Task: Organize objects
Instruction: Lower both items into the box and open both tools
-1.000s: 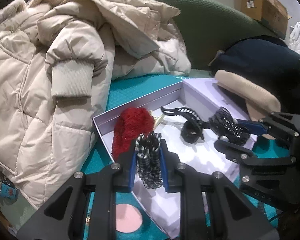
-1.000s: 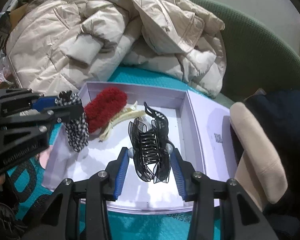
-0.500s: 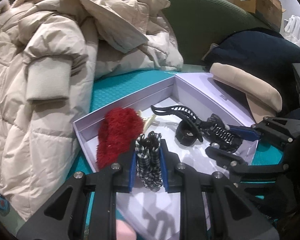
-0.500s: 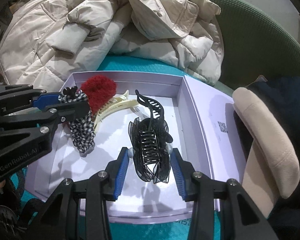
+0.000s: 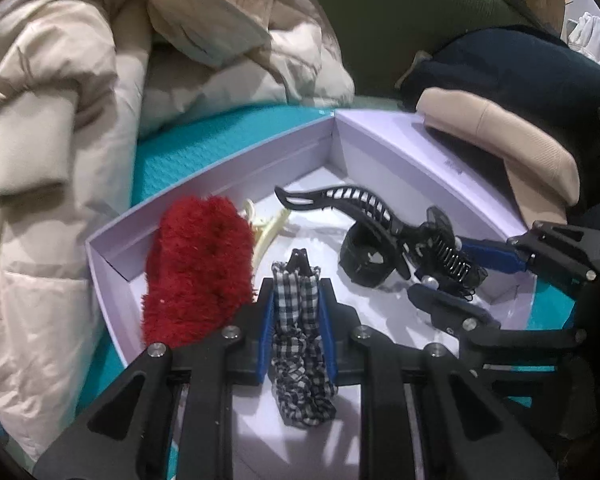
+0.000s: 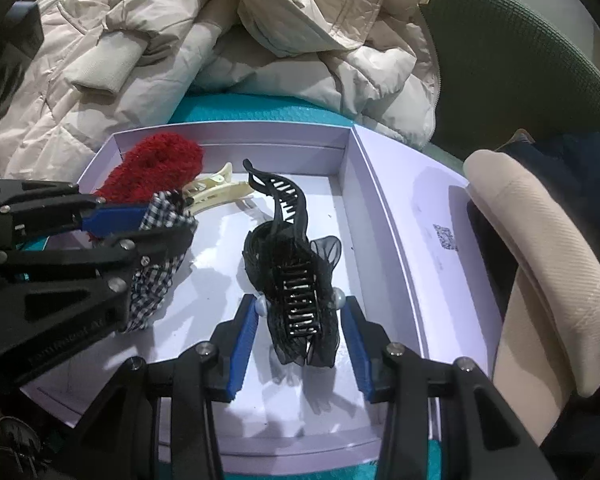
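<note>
Landmark: a shallow lilac box [image 6: 384,216] lying open on a teal surface [image 5: 204,144]; every place below is given against it.
Left gripper [image 5: 298,316]: over the box's near-left part, clenched on a black-and-white checked scrunchie [image 5: 300,344] that hangs between the blue pads down toward the box floor; whether its lower end touches the floor is hard to tell.
Right gripper [image 6: 300,318]: over the box's near-right part, its pads pressed against the pearl ends of a black mesh hair claw [image 6: 300,292]; the claw's lower edge sits at or just above the floor.
Red fuzzy hair piece [image 5: 200,268]: inside the box, in its far-left corner, just beside the scrunchie.
Cream hair clip [image 6: 216,194]: inside the box, along the back wall, partly tucked under the red piece.
Black curved comb clip [image 6: 280,196]: inside the box, middle, its tail pointing to the back wall, touching the mesh claw.
Beige puffer coat [image 6: 228,40]: heaped behind and left of the box.
Tan padded band [image 6: 552,264]: lying along the box's right flap.
Green chair back [image 6: 512,52]: behind the box.
</note>
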`<state>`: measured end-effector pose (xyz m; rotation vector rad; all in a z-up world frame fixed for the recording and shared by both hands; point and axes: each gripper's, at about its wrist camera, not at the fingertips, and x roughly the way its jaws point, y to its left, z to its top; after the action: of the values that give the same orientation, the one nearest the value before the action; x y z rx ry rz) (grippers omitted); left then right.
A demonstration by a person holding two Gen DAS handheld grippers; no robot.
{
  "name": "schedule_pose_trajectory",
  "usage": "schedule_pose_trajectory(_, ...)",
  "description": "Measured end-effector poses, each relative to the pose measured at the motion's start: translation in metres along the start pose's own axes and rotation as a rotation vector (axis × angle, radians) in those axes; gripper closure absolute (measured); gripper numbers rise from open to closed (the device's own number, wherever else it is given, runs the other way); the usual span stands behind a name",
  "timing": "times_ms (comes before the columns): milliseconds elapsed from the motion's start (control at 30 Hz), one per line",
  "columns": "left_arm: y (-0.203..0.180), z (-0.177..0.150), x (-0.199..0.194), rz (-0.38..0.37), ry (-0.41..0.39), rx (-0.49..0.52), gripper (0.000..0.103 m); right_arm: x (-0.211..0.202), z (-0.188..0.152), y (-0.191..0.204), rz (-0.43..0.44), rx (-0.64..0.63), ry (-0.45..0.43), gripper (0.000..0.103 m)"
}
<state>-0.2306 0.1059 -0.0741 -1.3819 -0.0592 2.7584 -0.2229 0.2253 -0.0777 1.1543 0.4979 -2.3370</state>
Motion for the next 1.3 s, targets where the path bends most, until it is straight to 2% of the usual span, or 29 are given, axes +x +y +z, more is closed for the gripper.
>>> schedule_pose_trajectory(533, 0.005, -0.002, 0.013, -0.009, 0.052, 0.01, 0.083, 0.012, 0.0, 0.009, -0.022, -0.01, 0.041, 0.06)
schedule_pose_trajectory(633, 0.006, -0.003, 0.013, -0.011, 0.054, 0.0, 0.081, 0.012, 0.0, 0.008, -0.04, -0.006, 0.056, 0.053)
schedule_pose_trajectory(733, 0.005, -0.003, 0.012, -0.011, 0.054, 0.003, 0.075, 0.009, -0.002, 0.009, -0.063, -0.009, 0.061, 0.049)
schedule_pose_trajectory(900, -0.002, -0.005, 0.003, -0.01, 0.037, 0.038, 0.052, 0.001, -0.007, 0.012, -0.109, -0.012, 0.064, 0.048)
schedule_pose_trajectory(967, -0.003, -0.005, -0.001, -0.019, 0.032, 0.037, 0.048, -0.004, -0.011, 0.011, -0.106, -0.015, 0.064, 0.048)
schedule_pose_trajectory(1033, -0.002, -0.006, -0.004, -0.017, 0.033, 0.034, 0.048, -0.012, -0.013, 0.006, -0.133, 0.045, 0.044, 0.048)
schedule_pose_trajectory(1100, -0.001, -0.007, -0.008, -0.02, 0.028, 0.027, 0.048, -0.017, -0.016, 0.002, -0.125, 0.098, 0.042, 0.048)
schedule_pose_trajectory(1300, 0.0, -0.01, -0.028, -0.004, 0.023, 0.046, 0.048, -0.038, -0.018, 0.008, -0.147, 0.142, 0.01, 0.048)
